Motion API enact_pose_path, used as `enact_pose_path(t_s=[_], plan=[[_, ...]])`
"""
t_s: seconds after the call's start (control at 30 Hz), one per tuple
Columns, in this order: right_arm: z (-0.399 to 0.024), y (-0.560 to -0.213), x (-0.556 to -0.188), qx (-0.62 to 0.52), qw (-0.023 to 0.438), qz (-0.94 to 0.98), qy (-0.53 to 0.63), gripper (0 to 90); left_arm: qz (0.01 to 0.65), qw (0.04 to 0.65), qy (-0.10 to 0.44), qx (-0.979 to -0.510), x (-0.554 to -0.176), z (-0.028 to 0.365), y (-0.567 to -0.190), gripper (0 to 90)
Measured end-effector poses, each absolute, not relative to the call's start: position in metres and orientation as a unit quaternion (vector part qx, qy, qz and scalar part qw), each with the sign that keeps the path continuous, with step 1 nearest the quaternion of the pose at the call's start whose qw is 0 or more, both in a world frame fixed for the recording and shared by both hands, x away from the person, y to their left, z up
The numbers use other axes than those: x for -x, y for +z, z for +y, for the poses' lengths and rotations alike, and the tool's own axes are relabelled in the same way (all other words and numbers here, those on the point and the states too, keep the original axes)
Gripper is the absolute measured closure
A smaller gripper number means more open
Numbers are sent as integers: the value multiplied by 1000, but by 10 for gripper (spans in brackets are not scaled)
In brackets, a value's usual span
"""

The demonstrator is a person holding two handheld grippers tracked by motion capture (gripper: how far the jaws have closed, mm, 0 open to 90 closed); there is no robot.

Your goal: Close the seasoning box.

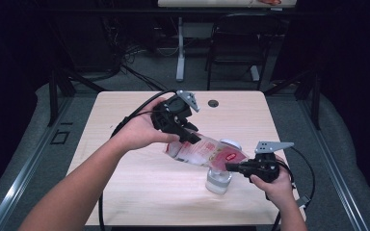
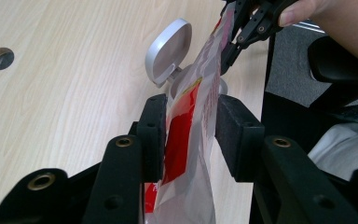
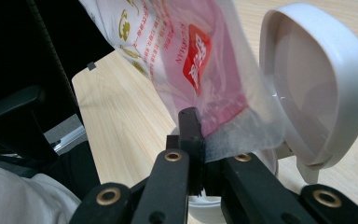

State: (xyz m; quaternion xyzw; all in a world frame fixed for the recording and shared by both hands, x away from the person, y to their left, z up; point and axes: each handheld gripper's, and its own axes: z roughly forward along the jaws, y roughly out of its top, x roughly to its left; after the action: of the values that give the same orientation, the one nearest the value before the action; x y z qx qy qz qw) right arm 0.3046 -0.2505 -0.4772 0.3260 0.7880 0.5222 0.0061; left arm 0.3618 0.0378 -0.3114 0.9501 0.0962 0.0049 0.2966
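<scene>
A clear plastic pouch (image 1: 207, 153) with red print hangs tilted between my two grippers, above a small clear container (image 1: 219, 180) whose white flip lid (image 1: 230, 143) stands open. My left gripper (image 1: 185, 136) is at the pouch's upper end. In the left gripper view the pouch (image 2: 186, 135) sits between the pads, which stand apart and do not squeeze it. My right gripper (image 1: 231, 167) is at the lower end. In the right gripper view its jaws (image 3: 200, 121) are pinched on the pouch's clear edge (image 3: 242, 140), beside the lid (image 3: 317, 84).
The light wooden table (image 1: 125, 120) has a round cable hole (image 1: 213, 103) near its far edge. A dark chair (image 1: 236, 43) and a table leg (image 1: 180, 48) stand on the floor beyond. Cables trail from both grippers.
</scene>
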Motion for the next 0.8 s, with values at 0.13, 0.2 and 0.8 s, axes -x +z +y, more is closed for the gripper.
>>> enact_pose_path(t_s=[0.13, 0.2, 0.8], plan=[[-251, -478, -305, -328, 5, 787, 523, 899, 102, 301, 7, -948, -362, 41, -313, 595], [-251, -478, -305, -327, 5, 787, 523, 899, 103, 303, 6, -947, -363, 42, -313, 591], [-252, -478, -305, -330, 5, 786, 523, 897, 103, 295, 10, -950, -364, 55, -322, 666]])
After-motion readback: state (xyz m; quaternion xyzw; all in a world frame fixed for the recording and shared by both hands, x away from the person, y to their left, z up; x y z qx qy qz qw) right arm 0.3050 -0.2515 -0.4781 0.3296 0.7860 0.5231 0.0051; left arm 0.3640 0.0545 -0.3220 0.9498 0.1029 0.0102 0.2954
